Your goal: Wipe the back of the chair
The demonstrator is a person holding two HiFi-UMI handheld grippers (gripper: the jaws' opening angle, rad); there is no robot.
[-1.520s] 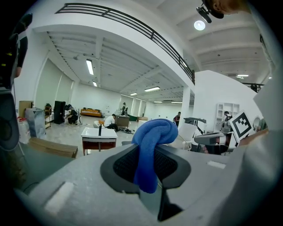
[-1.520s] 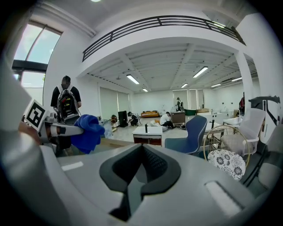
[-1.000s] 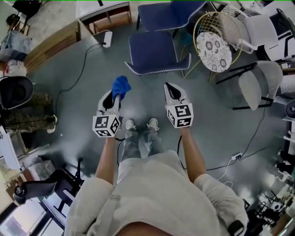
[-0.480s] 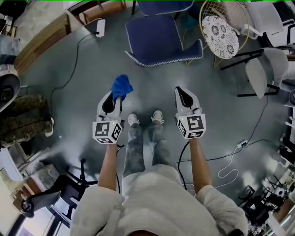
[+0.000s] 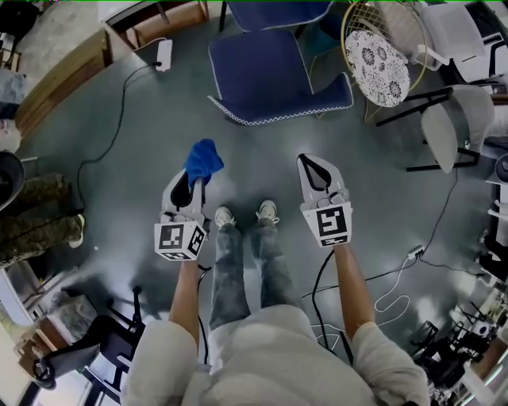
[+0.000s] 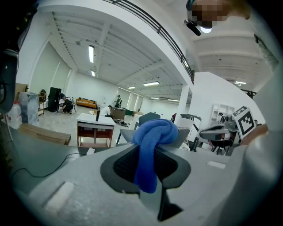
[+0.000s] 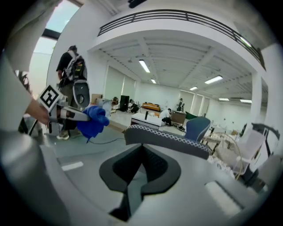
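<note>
A blue chair [image 5: 278, 75] with white-stitched edging stands ahead of me on the grey floor; its back edge [image 7: 168, 137] shows close in the right gripper view. My left gripper [image 5: 189, 184] is shut on a blue cloth [image 5: 203, 158], which bunches out past the jaws [image 6: 152, 145]. The cloth also shows at the left in the right gripper view [image 7: 93, 121]. My right gripper [image 5: 314, 169] is shut with nothing in it [image 7: 140, 170]. Both grippers hang short of the chair, above my shoes [image 5: 244, 214].
A second blue chair [image 5: 274, 12] stands behind the first. A round gold-wire chair with a patterned cushion [image 5: 378, 65] and grey-white chairs [image 5: 448, 123] stand at the right. Cables [image 5: 119, 119] cross the floor. A wooden bench [image 5: 59, 83] and a person's legs [image 5: 36, 214] are at the left.
Both grippers have sunk lower and spread a little apart. The chair now lies higher in the head view. The cloth stays pinched in the left gripper.
</note>
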